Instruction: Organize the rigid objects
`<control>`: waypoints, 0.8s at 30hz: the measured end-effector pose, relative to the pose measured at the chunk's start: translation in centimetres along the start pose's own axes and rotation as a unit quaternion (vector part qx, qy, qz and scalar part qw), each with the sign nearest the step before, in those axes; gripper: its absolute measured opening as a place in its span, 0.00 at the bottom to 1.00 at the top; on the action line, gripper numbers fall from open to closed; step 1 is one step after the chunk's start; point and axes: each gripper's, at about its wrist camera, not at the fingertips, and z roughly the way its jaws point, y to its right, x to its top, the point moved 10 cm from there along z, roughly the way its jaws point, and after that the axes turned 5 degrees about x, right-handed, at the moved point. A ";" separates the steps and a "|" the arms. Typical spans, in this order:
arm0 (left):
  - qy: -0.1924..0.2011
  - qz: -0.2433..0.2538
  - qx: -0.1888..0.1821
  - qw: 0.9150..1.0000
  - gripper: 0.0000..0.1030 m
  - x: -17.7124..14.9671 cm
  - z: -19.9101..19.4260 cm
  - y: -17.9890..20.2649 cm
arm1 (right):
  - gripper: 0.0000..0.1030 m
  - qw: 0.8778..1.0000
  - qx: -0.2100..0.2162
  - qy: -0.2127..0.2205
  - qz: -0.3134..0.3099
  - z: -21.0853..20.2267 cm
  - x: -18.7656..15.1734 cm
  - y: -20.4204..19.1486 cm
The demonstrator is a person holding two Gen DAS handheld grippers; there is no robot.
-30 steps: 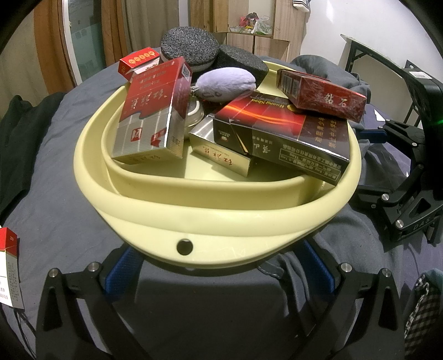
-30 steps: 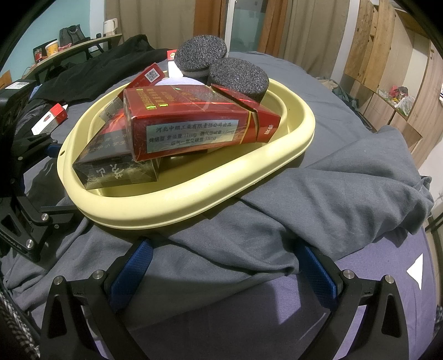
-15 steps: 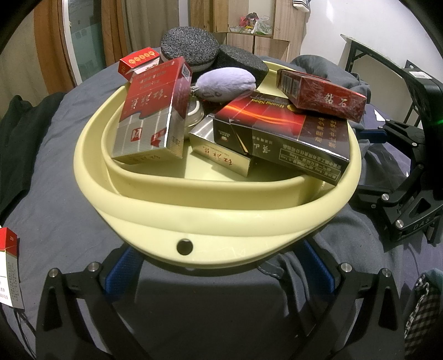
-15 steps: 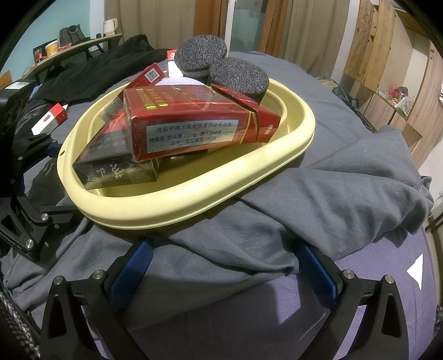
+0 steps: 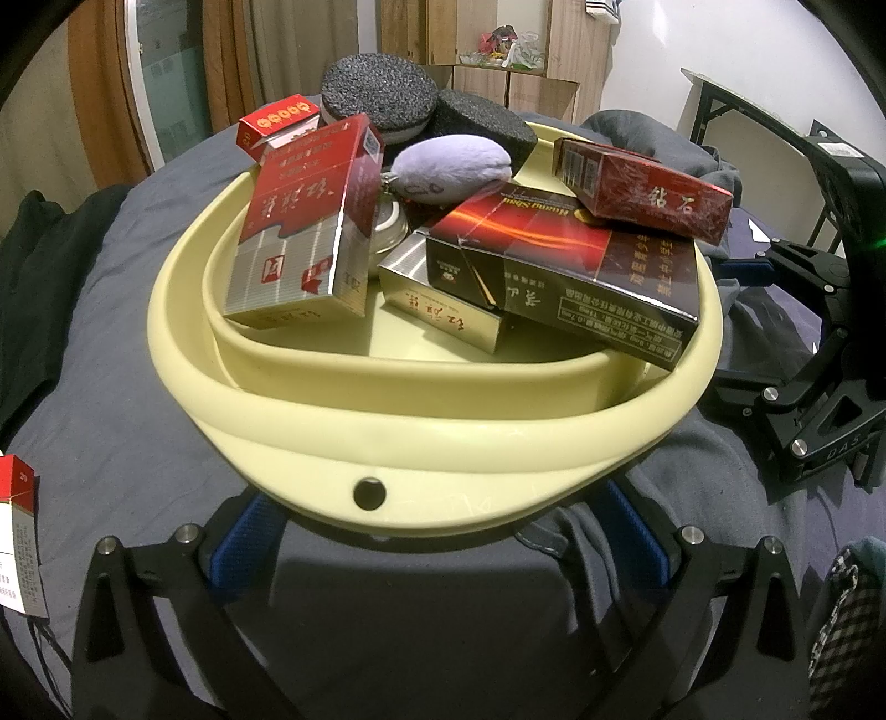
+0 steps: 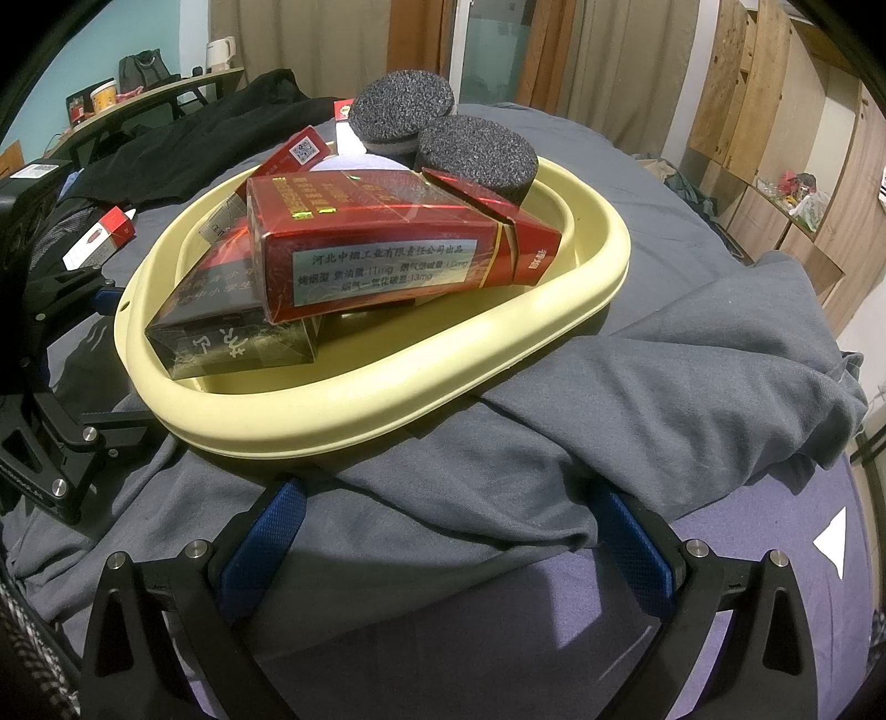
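The pale yellow plastic tub (image 5: 387,432) sits on the grey bed (image 5: 111,432), piled with boxes. Your left claw (image 5: 437,520) and right claw (image 6: 443,515) are both wide, holding nothing. Reach slowly for the loose red-and-white box (image 5: 16,531).

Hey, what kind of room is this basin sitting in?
Probably a bedroom: the yellow basin rests on grey bedding with a rumpled grey garment beside it, and wooden cubby shelves and curtains line the walls.
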 end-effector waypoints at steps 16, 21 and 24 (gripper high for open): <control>0.000 0.000 0.000 1.000 1.00 0.0 0.0 0.0 | 1.00 1.000 0.000 0.000 0.000 0.0 0.0 0.0; 0.000 0.001 0.001 1.000 1.00 0.0 -0.1 0.0 | 1.00 1.000 0.000 0.000 0.000 0.0 0.0 0.0; 0.000 0.002 0.002 1.000 1.00 0.1 -0.1 -0.2 | 1.00 1.000 0.000 0.000 0.000 0.0 0.0 0.0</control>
